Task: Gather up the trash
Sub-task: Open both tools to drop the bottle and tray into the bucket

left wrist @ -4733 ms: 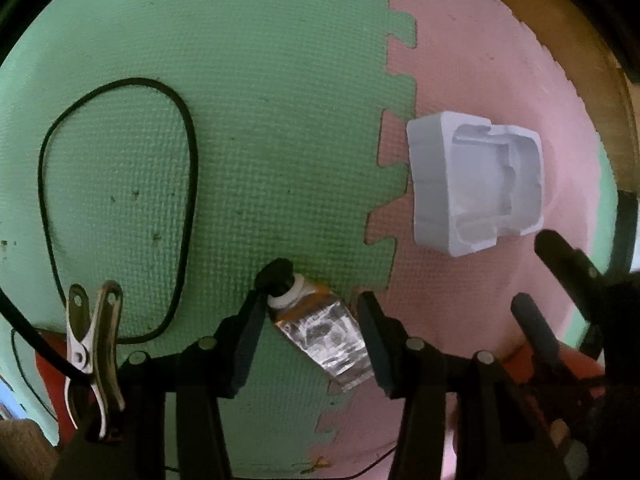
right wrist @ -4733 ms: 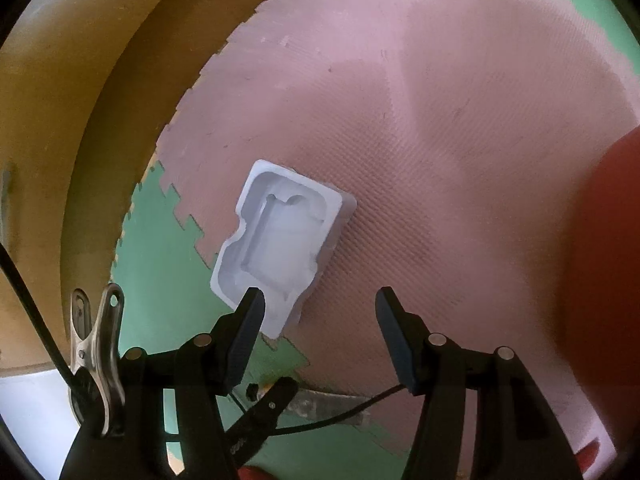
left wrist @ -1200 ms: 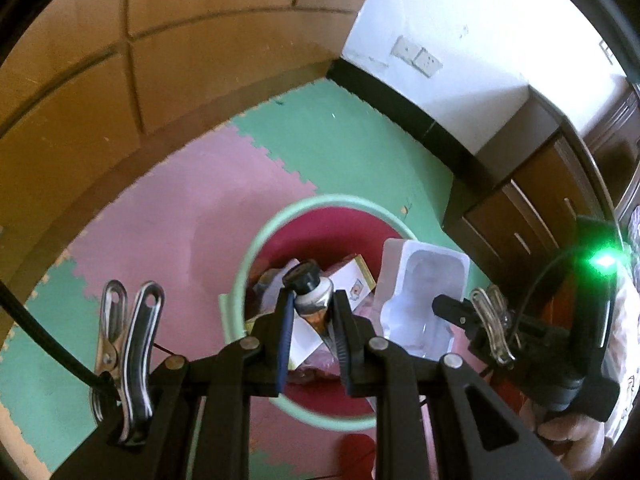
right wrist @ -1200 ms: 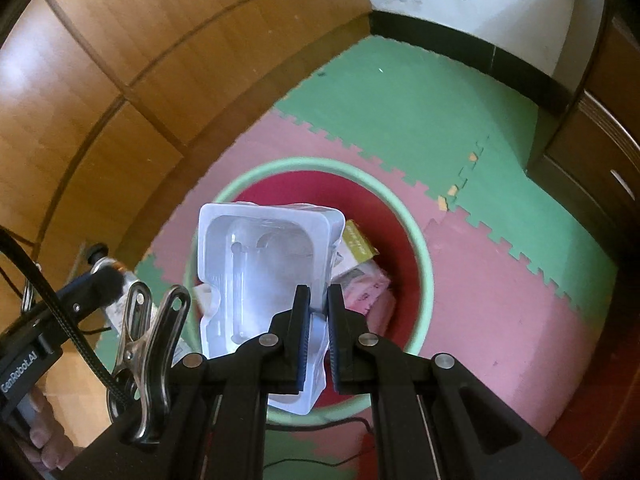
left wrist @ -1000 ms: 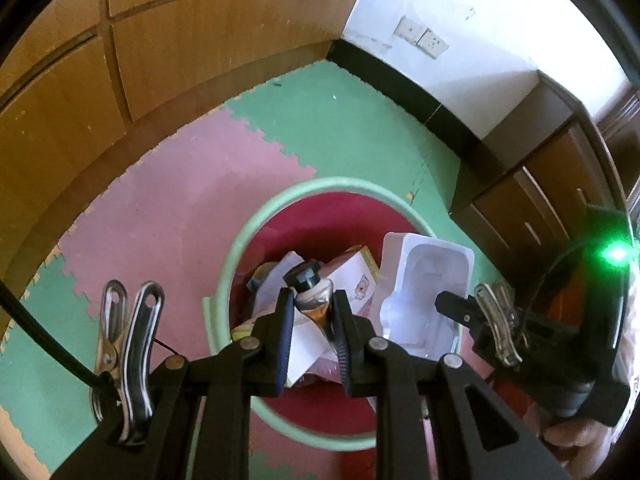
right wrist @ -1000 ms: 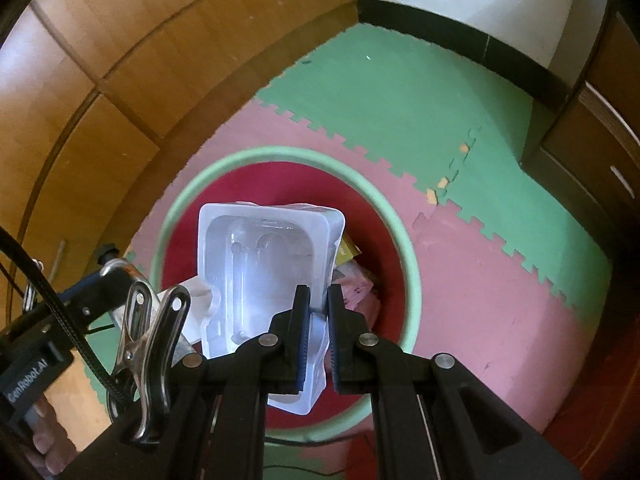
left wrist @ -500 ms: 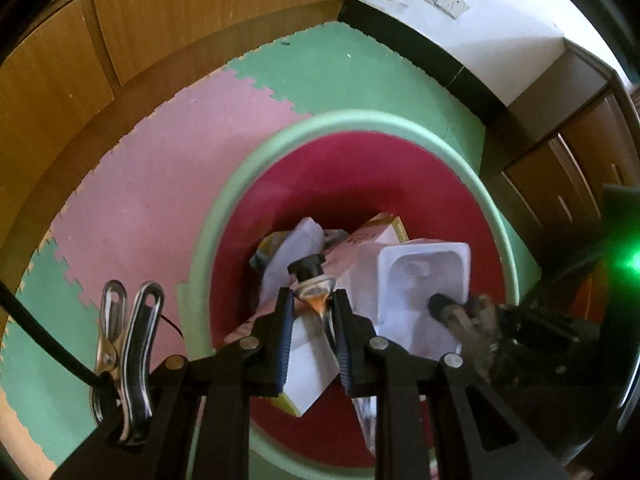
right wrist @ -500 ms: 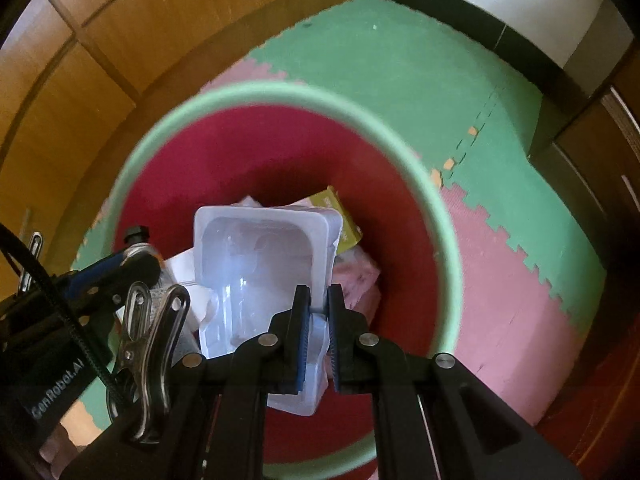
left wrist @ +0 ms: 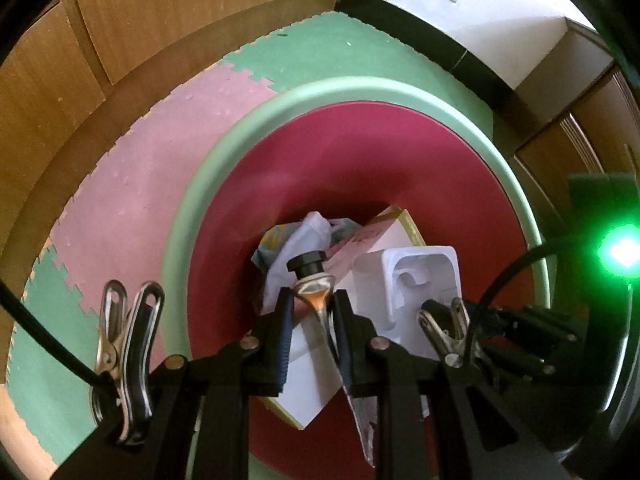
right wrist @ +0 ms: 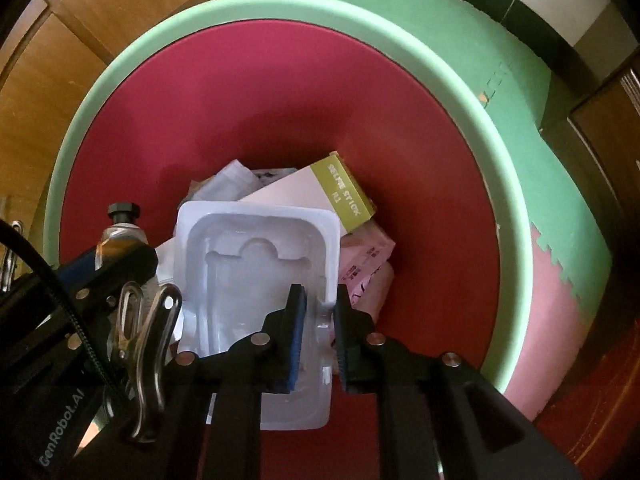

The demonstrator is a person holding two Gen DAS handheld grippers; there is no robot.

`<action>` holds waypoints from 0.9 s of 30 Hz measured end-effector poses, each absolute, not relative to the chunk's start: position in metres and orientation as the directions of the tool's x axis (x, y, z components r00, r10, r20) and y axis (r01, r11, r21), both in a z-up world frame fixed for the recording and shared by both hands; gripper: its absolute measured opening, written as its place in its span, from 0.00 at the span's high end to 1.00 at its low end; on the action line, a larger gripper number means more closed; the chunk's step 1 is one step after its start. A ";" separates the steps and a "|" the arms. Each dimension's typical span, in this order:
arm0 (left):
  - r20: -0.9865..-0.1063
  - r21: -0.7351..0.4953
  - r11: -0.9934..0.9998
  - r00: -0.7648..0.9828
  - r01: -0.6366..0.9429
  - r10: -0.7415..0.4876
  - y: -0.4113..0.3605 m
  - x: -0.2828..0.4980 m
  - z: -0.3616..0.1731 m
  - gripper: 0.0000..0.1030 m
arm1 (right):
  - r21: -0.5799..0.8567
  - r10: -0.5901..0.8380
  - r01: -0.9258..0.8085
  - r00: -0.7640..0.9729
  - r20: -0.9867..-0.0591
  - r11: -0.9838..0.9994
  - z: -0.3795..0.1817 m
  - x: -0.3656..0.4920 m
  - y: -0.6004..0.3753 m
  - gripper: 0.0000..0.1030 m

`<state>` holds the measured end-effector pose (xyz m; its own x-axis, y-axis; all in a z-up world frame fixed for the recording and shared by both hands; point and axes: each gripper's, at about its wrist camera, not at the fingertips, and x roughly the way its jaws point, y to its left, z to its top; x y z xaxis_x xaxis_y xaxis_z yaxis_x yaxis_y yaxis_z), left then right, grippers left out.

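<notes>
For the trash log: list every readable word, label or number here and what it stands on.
"SELFIE STICK": olive end of the box in the bin; the smaller line beneath is too blurred.
"GenRobot.AI": side of the left gripper.
Pink packet: print too small to read.

A floor point(left wrist: 132, 208) of pink and green foam mats filled the frame, carrying a green-rimmed red bin point(left wrist: 360, 92) at centre.

glossy white plastic tray point(right wrist: 256, 264), matt red bin point(right wrist: 280, 92), shiny foil tube point(left wrist: 320, 304).
</notes>
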<state>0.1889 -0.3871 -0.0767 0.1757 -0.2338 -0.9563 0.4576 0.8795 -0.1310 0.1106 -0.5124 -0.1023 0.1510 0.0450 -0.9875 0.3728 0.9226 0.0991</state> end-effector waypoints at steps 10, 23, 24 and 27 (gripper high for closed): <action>-0.955 -0.150 0.897 0.173 0.417 -0.240 -0.383 0.189 -0.065 0.77 | 0.122 0.055 0.378 0.185 -0.981 0.918 -0.094 0.110 -0.517 0.85; -0.934 -0.153 0.890 0.232 0.429 -0.272 -0.370 0.176 -0.016 0.58 | 0.261 0.122 0.390 0.347 -0.930 0.883 -0.056 0.087 -0.542 0.52; -0.932 -0.148 0.886 0.237 0.438 -0.273 -0.370 0.173 -0.012 0.58 | 0.274 0.127 0.391 0.361 -0.924 0.879 -0.052 0.085 -0.544 0.49; -0.927 -0.134 0.878 0.254 0.460 -0.275 -0.369 0.164 -0.001 0.53 | 0.311 0.140 0.388 0.409 -0.902 0.867 -0.037 0.079 -0.545 0.46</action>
<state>0.1638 -0.3687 -0.0013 0.2543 -0.2749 -0.9272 0.4595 0.8779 -0.1343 0.0792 -0.5454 -0.0374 0.4090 0.1403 -0.9017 0.3882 0.8675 0.3111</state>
